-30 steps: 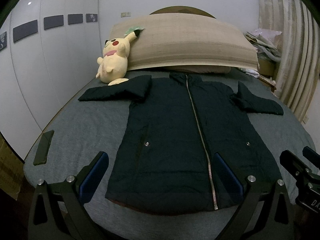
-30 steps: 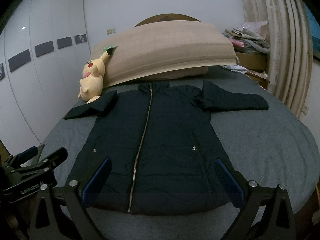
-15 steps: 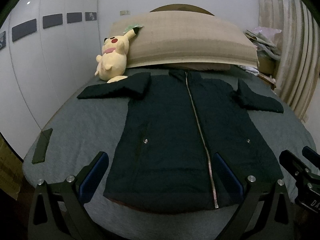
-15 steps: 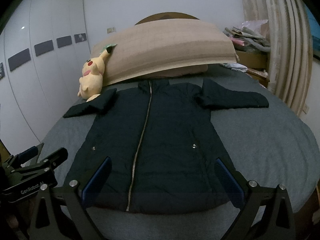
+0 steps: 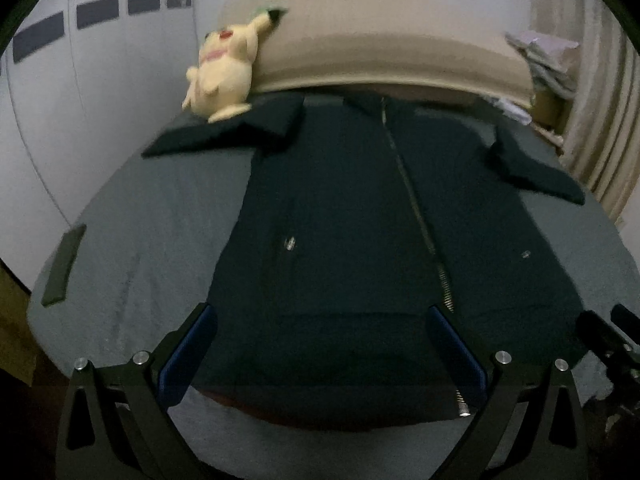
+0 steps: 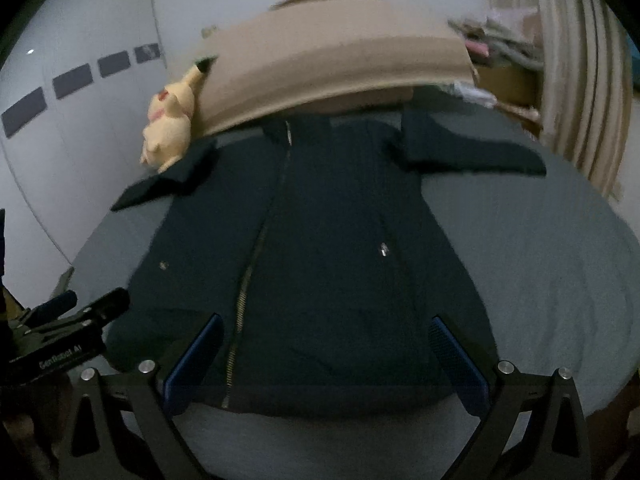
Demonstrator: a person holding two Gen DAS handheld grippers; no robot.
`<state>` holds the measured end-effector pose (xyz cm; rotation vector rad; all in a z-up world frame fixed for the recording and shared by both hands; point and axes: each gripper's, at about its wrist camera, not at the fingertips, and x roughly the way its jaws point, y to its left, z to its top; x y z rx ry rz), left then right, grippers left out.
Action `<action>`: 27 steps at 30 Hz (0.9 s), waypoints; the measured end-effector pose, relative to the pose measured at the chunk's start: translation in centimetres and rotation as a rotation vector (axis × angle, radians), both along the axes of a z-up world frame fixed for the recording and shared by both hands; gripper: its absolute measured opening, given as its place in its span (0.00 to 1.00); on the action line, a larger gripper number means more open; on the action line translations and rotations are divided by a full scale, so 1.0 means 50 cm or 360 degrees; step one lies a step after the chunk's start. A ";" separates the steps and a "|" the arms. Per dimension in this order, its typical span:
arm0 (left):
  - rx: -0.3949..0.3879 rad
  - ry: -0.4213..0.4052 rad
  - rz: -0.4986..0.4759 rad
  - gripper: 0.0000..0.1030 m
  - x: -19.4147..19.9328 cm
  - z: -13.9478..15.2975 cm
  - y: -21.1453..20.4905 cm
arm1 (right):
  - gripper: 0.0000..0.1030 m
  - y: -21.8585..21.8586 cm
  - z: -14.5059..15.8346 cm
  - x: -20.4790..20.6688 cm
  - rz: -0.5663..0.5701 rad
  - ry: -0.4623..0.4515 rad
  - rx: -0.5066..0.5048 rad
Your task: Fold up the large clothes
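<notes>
A dark zip-up jacket (image 5: 352, 240) lies flat and face up on the grey bed (image 5: 140, 232), sleeves spread, hem toward me. It also shows in the right wrist view (image 6: 320, 248). My left gripper (image 5: 320, 316) is open and empty above the hem's left half. My right gripper (image 6: 326, 322) is open and empty above the hem's right half. Each gripper shows at the edge of the other's view: the right one (image 5: 608, 340) and the left one (image 6: 76, 312).
A yellow plush toy (image 5: 222, 76) sits at the bed's far left against a long beige pillow (image 5: 384, 52). A flat dark object (image 5: 64, 264) lies near the bed's left edge. Curtains (image 6: 580, 72) and piled clutter (image 5: 540, 56) stand at the right. A white wardrobe (image 5: 88, 92) is left.
Both grippers have moved forward and down toward the jacket's hem. The jacket looks larger and the views are blurred by motion. The jacket itself has not moved.
</notes>
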<state>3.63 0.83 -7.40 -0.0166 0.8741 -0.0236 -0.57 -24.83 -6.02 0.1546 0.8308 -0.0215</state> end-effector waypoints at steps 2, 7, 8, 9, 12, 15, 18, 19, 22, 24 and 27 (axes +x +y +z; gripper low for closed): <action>0.0016 0.0035 0.0013 1.00 0.017 -0.018 0.001 | 1.00 -0.020 -0.020 0.014 -0.0018 0.0044 0.0027; 0.0078 0.0088 0.0035 1.00 0.068 -0.047 0.000 | 1.00 -0.099 -0.048 0.060 -0.0059 0.0098 0.0168; 0.0090 0.0089 0.0037 1.00 0.075 -0.049 -0.002 | 1.00 -0.124 -0.048 0.070 -0.0073 0.0089 0.0214; 0.0101 0.0089 0.0039 1.00 0.087 -0.051 -0.003 | 1.00 -0.144 -0.046 0.076 -0.0088 0.0077 0.0243; 0.0130 0.0084 0.0029 1.00 0.115 -0.053 -0.011 | 1.00 -0.213 -0.038 0.107 -0.0155 0.0058 0.0299; 0.0147 0.0060 0.0011 1.00 0.155 -0.051 -0.025 | 1.00 -0.304 -0.033 0.150 -0.0238 0.0030 0.0423; 0.0155 0.0045 -0.0013 1.00 0.195 -0.048 -0.039 | 1.00 -0.411 -0.029 0.200 -0.0357 -0.0027 0.0579; 0.0160 0.0029 -0.0022 1.00 0.211 -0.046 -0.045 | 1.00 -0.453 -0.031 0.221 -0.0394 -0.0053 0.0665; 0.0173 -0.0015 -0.0019 1.00 0.256 -0.044 -0.056 | 0.99 -0.568 -0.051 0.279 -0.0538 -0.0088 0.0902; 0.0174 -0.0033 -0.0005 1.00 0.290 -0.047 -0.058 | 0.98 -0.640 -0.072 0.321 -0.0656 -0.0098 0.1012; 0.0202 -0.0073 0.0030 1.00 0.329 -0.064 -0.058 | 0.91 -0.735 -0.112 0.392 -0.0822 -0.0082 0.1135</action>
